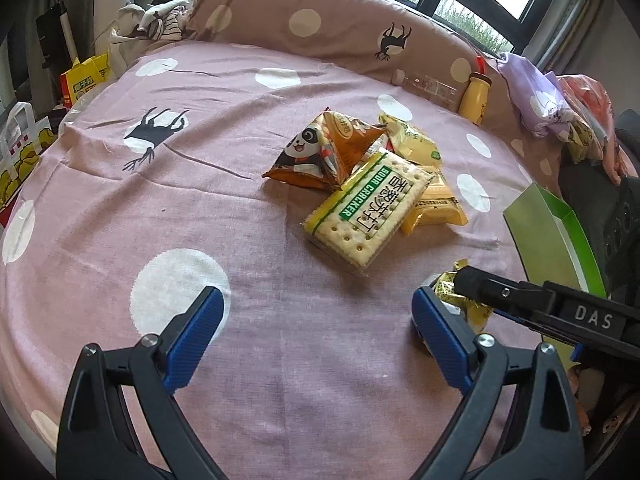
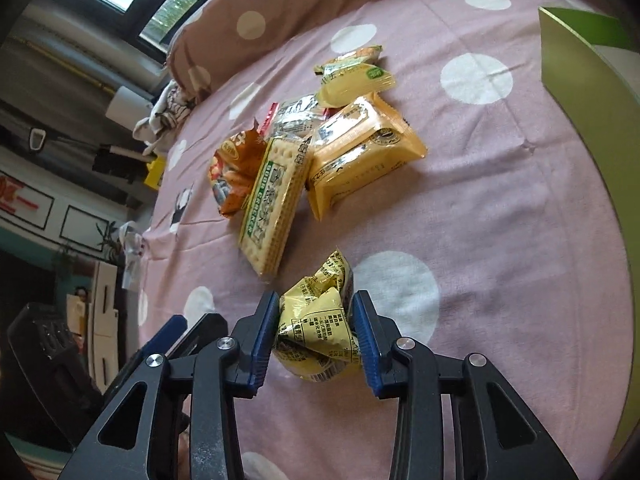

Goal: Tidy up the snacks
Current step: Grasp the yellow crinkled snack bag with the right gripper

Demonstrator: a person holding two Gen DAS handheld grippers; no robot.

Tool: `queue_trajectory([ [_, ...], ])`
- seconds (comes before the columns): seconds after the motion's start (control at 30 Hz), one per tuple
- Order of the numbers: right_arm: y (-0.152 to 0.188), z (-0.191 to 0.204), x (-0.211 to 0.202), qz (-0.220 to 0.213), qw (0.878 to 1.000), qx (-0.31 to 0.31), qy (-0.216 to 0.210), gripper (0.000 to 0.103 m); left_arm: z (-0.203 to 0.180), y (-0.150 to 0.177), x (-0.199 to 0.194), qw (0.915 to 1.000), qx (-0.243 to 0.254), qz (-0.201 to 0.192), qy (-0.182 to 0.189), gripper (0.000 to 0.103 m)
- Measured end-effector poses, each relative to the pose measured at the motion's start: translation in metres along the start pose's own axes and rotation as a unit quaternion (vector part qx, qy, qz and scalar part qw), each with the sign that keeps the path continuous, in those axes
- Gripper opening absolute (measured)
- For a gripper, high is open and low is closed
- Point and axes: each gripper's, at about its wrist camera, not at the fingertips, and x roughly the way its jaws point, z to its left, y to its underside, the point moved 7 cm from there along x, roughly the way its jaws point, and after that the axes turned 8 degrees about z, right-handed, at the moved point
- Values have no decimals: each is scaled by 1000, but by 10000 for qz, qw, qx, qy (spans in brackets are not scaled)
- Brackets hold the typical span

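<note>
Blue-padded and clamped tight, the right gripper [image 2: 316,334] squeezes a crumpled yellow snack packet [image 2: 314,320] just above the pink spotted bedsheet [image 2: 500,280]; the packet's lower end is tucked between the pads and its print is too creased to read. From the left wrist view that same packet [image 1: 466,300] is mostly hidden behind the right gripper's black arm and the left gripper's own finger [image 1: 438,336]. The left gripper [image 1: 316,328] hangs wide apart over bare sheet, gripping nothing.

Further off lies the heap of snacks: a soda cracker pack [image 1: 370,208] rests on top, leaning on an orange panda bag [image 1: 324,152] and an orange-yellow packet [image 1: 436,208], with a pale yellow packet [image 1: 412,140] behind (a silvery wrapper underneath shows only in part).

At the right edge stands a green box [image 1: 552,240], cut off by the frame; its inside cannot be seen.
</note>
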Motion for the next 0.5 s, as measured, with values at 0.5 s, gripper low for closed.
queue_trajectory([
  [0.5, -13, -44, -22, -334, 9975, 481, 390, 70, -61, 15, 20, 9939, 349, 222, 1026, 88],
])
